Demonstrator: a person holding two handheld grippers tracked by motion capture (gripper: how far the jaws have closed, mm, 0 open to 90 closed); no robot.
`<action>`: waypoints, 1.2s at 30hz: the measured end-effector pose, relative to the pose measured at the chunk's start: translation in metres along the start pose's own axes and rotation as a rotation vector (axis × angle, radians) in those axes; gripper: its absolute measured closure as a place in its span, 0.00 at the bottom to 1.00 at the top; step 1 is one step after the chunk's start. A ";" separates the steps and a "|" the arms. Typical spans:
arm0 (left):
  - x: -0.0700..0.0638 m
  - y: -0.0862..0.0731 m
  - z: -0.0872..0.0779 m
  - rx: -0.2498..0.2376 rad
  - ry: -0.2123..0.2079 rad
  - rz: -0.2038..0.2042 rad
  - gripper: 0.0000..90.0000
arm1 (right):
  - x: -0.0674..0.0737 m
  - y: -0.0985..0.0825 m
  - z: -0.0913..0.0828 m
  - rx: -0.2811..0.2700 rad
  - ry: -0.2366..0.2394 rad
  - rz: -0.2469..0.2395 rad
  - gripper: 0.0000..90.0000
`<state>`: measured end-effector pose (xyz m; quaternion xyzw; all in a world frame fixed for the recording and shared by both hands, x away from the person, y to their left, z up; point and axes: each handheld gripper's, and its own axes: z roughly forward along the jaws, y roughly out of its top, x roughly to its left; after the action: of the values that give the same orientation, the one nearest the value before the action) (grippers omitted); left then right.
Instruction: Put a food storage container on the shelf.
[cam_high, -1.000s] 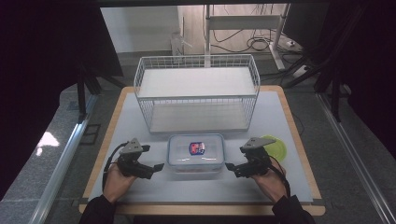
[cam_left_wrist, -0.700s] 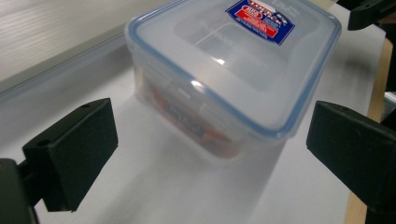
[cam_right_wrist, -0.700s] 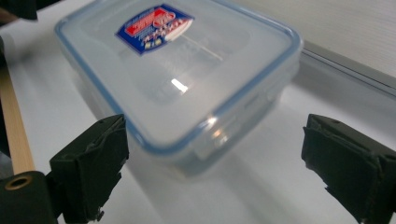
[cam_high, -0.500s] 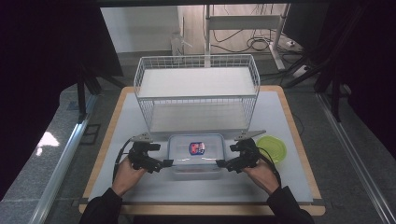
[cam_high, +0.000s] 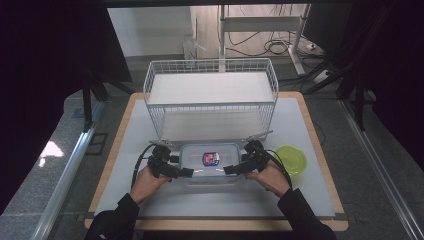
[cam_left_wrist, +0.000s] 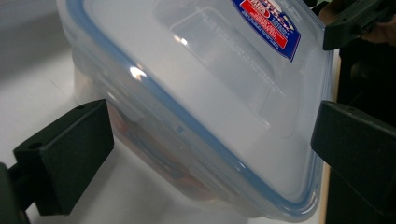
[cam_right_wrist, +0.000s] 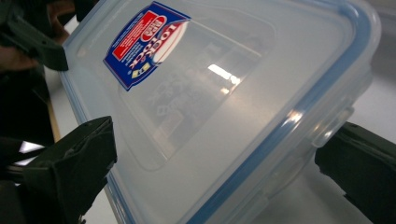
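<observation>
The left gripper (cam_high: 186, 173) and right gripper (cam_high: 229, 170) are flanking the clear rectangular plastic container with a blue-sealed lid (cam_high: 209, 162). Both are gaping wide, jaws straddling its ends.

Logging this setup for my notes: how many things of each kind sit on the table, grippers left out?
Wire basket: 1
Clear lidded container: 1
Green lid: 1
Total: 3
</observation>
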<state>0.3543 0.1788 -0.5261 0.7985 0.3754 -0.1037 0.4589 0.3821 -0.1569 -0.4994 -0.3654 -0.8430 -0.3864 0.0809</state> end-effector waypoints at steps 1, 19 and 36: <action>-0.001 0.000 0.000 0.005 0.003 -0.003 0.00 | -0.002 0.000 0.000 0.001 0.008 0.020 0.01; -0.036 -0.024 -0.025 -0.063 0.091 0.092 0.35 | 0.019 -0.027 -0.037 -0.057 0.001 0.024 0.45; -0.040 -0.028 -0.031 -0.153 0.115 0.019 0.55 | 0.028 -0.037 -0.046 -0.173 -0.024 0.062 0.56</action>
<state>0.3015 0.1921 -0.5069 0.7692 0.4005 -0.0243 0.4974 0.3303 -0.1900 -0.4783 -0.4014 -0.7957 -0.4508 0.0507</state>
